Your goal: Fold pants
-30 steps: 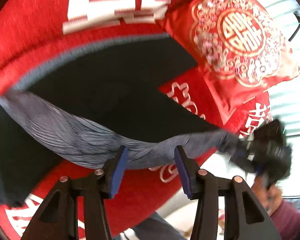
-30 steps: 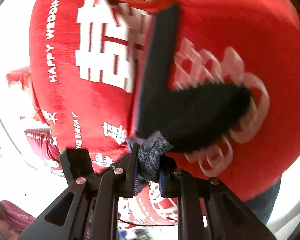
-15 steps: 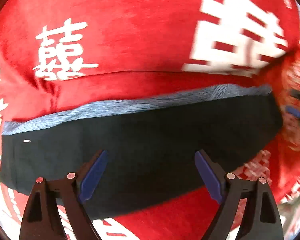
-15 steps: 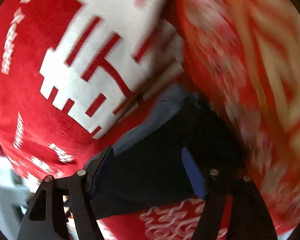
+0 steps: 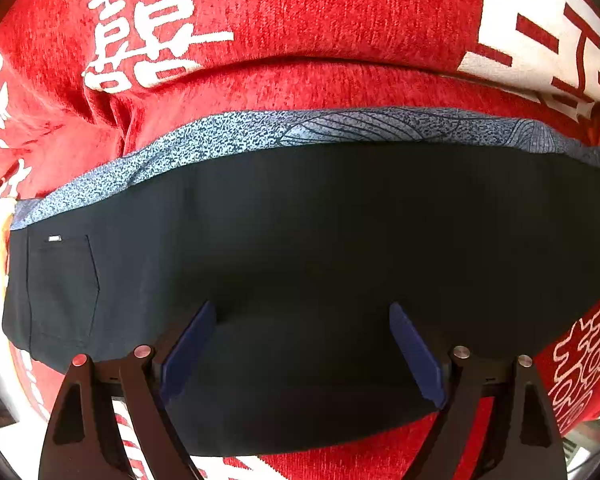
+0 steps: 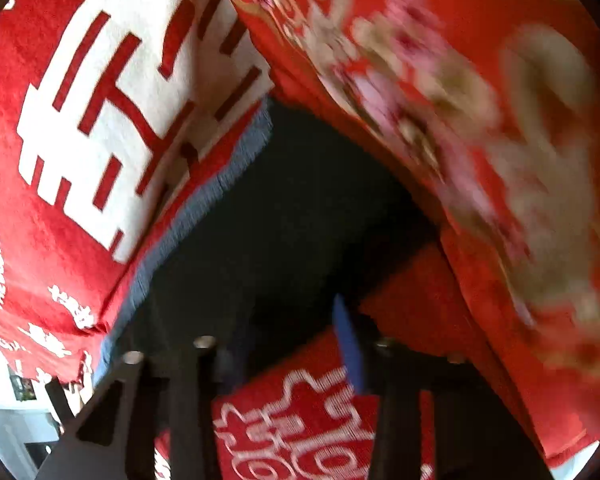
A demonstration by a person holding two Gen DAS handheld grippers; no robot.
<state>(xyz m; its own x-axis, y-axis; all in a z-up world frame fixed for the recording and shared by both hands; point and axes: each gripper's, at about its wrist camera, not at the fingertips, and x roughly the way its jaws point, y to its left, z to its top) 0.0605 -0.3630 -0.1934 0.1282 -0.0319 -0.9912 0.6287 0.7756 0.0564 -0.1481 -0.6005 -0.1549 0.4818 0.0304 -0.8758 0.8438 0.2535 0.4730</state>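
Pants (image 5: 308,248) lie folded flat as a long dark band across a red bedspread (image 5: 300,20) printed with large white characters. Along the far edge of the dark cloth a strip of blue-grey patterned fabric (image 5: 260,132) shows. A back pocket with a small label sits at the left end in the left wrist view.

The left gripper (image 5: 300,352) is over the near edge of the pants, its blue-padded fingers (image 5: 188,348) spread wide with nothing between them. The right gripper (image 6: 296,348) is over the other end of the pants (image 6: 300,208); that view is blurred, but its fingers also stand apart, gripping nothing, with one blue pad (image 6: 350,352) clear against the dark cloth.

In the right wrist view a red cushion (image 6: 480,140) with pink and gold embroidery overhangs or presses against the pants end on the right side, crowding that edge. The bedspread (image 6: 80,120) shows on the left and below, with its white lettering.

Bare bedspread lies beyond the far edge of the pants in the left wrist view. The bedspread's near edge runs just below the left gripper, with pale floor visible past it.
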